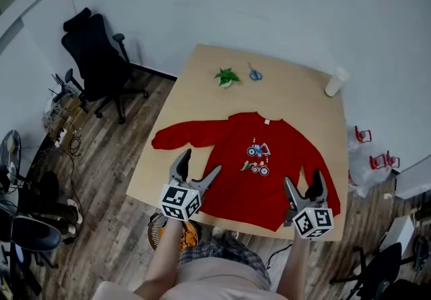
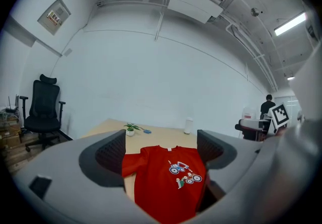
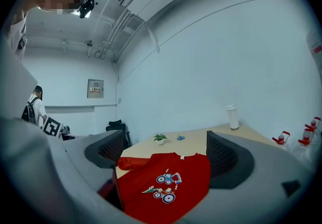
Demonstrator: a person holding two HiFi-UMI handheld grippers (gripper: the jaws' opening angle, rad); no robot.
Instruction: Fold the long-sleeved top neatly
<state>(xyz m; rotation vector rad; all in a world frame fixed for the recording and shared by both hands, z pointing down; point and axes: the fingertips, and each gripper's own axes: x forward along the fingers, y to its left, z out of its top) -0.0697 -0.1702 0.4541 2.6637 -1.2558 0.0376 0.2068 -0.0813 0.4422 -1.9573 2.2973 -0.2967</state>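
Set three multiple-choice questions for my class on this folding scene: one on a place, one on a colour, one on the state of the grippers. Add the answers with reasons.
1. Where on the table does the white cup stand?
A. at its far right corner
B. at its near left corner
C. in its middle

2. What colour are the handles of the scissors?
A. yellow
B. blue
C. black

3. How do the jaws of the left gripper and right gripper stand?
A. shut on a sleeve
B. shut on the hem
C. apart, holding nothing

Answers: A, it stands at the far edge, to the right; B, blue loops show beside the plant; C, each gripper view shows the red top lying flat beyond parted jaws.
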